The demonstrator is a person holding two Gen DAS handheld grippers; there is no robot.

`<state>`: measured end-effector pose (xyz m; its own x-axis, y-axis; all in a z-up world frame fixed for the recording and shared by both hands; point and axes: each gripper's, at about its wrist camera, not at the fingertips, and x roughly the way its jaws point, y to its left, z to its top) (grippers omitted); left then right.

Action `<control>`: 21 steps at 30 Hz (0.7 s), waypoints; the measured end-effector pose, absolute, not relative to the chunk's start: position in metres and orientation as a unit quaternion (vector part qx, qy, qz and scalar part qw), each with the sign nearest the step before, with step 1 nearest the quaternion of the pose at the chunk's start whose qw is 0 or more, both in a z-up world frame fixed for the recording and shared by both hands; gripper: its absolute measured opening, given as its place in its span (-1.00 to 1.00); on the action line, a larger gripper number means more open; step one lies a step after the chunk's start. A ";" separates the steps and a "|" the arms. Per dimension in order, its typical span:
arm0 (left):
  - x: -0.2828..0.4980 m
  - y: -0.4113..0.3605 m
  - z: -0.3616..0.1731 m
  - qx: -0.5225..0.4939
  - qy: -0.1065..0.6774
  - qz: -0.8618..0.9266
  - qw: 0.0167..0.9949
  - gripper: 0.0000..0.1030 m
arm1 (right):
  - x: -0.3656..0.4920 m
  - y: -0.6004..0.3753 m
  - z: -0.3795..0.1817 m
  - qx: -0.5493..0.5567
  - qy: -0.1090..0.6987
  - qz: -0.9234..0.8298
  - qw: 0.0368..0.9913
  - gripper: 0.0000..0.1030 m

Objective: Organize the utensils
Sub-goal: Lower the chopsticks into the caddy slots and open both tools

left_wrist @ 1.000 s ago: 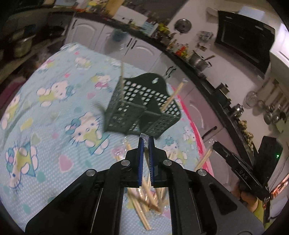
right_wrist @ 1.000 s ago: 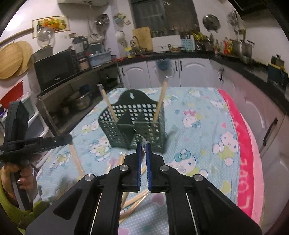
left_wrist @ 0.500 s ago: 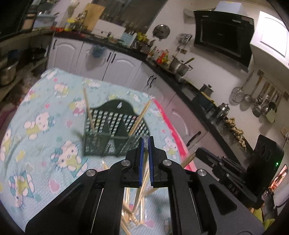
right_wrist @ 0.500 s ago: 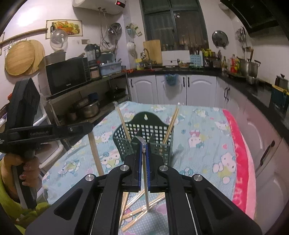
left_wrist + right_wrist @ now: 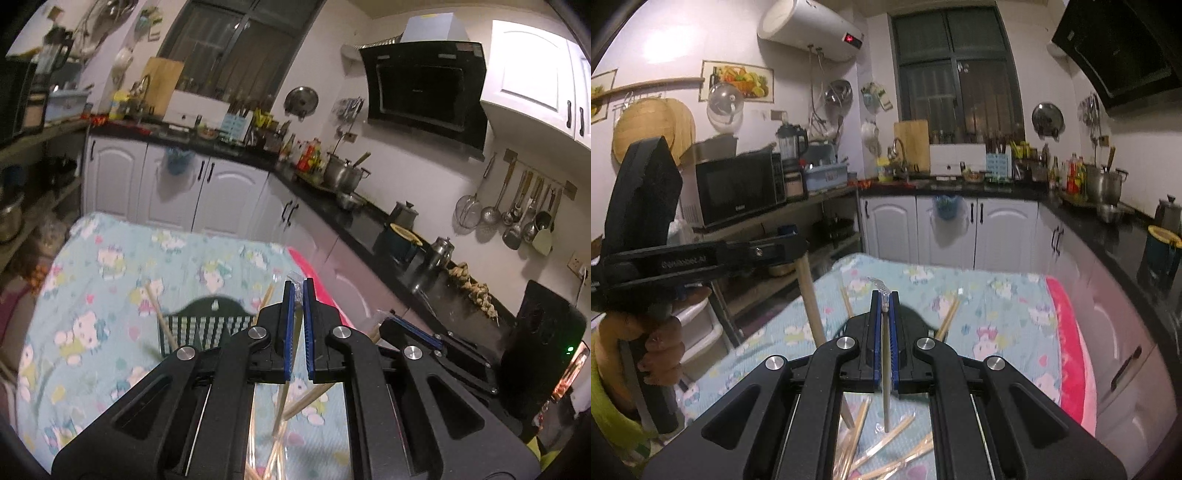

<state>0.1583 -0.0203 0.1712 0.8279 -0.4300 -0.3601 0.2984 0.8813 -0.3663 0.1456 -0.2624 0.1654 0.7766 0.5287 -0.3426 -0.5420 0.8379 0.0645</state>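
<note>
My left gripper (image 5: 298, 291) is shut on a wrapped wooden chopstick (image 5: 281, 406) that hangs down below its jaws. My right gripper (image 5: 884, 299) is shut on another wrapped chopstick (image 5: 885, 369), held upright above the table. The dark green mesh utensil holder (image 5: 207, 325) stands on the table, mostly hidden behind my fingers, with chopsticks (image 5: 160, 317) leaning in it. In the right wrist view the left gripper (image 5: 790, 243) shows at left, holding its chopstick (image 5: 812, 310). Several loose wrapped chopsticks (image 5: 886, 443) lie on the table below.
The table wears a light blue cartoon-cat cloth (image 5: 110, 266) with a pink edge (image 5: 1067, 350). White cabinets (image 5: 960, 229) and a black counter (image 5: 369, 218) with pots run behind and right. A shelf with a microwave (image 5: 738, 188) stands at left.
Both grippers have risen and tilted up with their chopsticks, so the holder has dropped low in both views and the kitchen walls fill the frames.
</note>
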 end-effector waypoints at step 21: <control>0.217 -0.019 0.223 -0.108 0.151 -0.139 0.973 -0.96 | 0.197 -0.260 0.235 -0.009 0.100 0.259 0.961 -0.92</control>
